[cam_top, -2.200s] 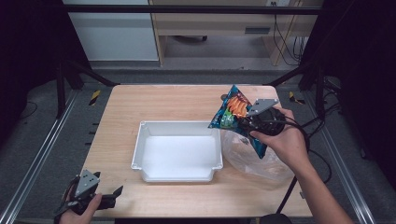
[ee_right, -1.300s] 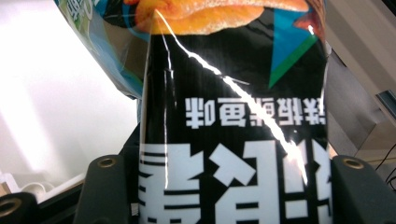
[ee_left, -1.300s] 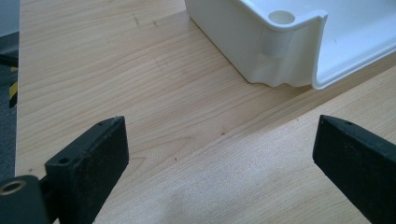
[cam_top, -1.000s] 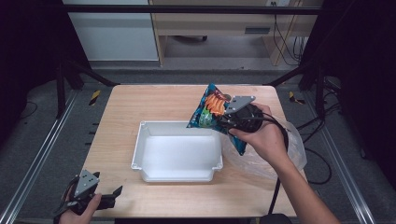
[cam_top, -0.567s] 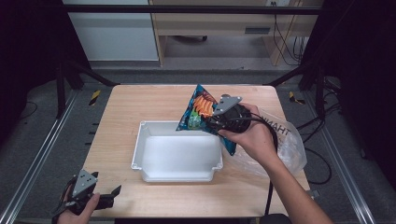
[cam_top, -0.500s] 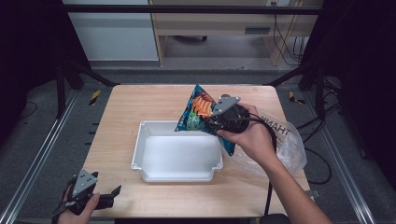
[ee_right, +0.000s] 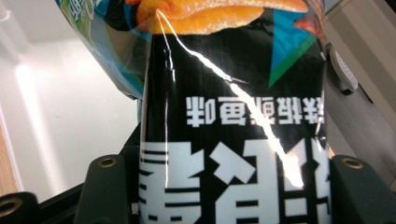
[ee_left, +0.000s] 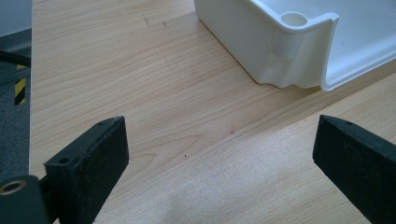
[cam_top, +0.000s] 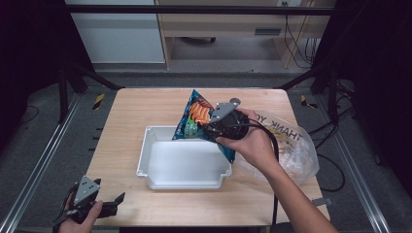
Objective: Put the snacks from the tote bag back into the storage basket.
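two grippers are showing: the right gripper point(cam_top: 214, 127) is clamping a snack bag point(cam_top: 197, 116) above the white tray's point(cam_top: 180, 180) far edge, while the left gripper point(cam_top: 103, 206) is sitting with jaws spread wide at the table's point(cam_top: 141, 109) near-left corner.

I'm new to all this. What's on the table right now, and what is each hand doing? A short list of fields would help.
Table: wooden table
Tray: white tray, mid-table, nothing in it
Snack bag: snack bag, held over the tray's far right corner
Plastic bag: clear plastic bag, right of the tray
Right gripper: right gripper, shut on the snack bag
Left gripper: left gripper, open, at the table's near left edge, holding nothing
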### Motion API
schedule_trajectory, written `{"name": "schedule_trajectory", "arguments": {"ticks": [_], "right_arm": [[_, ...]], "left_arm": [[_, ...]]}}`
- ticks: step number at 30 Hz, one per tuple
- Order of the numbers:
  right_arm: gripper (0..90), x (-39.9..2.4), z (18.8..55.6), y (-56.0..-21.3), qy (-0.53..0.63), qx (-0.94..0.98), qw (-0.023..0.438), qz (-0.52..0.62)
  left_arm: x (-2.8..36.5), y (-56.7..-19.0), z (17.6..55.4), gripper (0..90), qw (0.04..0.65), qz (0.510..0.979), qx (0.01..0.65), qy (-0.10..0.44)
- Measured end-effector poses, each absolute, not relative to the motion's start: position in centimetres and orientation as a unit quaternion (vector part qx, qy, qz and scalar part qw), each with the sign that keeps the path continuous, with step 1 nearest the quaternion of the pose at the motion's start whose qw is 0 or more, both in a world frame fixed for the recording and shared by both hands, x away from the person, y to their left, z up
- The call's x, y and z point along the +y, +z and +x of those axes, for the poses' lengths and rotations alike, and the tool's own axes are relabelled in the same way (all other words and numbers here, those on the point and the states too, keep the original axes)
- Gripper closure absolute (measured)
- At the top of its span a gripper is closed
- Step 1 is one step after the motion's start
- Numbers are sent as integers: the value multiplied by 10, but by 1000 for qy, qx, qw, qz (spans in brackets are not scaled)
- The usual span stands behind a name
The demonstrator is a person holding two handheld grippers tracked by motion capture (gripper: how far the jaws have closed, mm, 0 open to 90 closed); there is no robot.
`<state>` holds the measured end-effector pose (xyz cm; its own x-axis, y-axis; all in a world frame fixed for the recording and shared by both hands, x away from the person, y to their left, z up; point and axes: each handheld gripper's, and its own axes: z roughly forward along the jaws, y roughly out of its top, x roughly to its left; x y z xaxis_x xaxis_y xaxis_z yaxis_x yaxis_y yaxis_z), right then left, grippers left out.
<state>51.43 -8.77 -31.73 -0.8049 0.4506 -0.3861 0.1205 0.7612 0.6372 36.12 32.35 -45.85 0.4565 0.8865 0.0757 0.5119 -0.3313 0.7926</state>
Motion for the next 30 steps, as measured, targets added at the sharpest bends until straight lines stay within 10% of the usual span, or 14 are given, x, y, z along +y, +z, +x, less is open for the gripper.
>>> {"name": "schedule_trajectory", "arguments": {"ticks": [30], "right_arm": [[409,-46,504,-324,319,910,239,114]], "left_arm": [[330,-457,361,31,361,767,459,265]]}}
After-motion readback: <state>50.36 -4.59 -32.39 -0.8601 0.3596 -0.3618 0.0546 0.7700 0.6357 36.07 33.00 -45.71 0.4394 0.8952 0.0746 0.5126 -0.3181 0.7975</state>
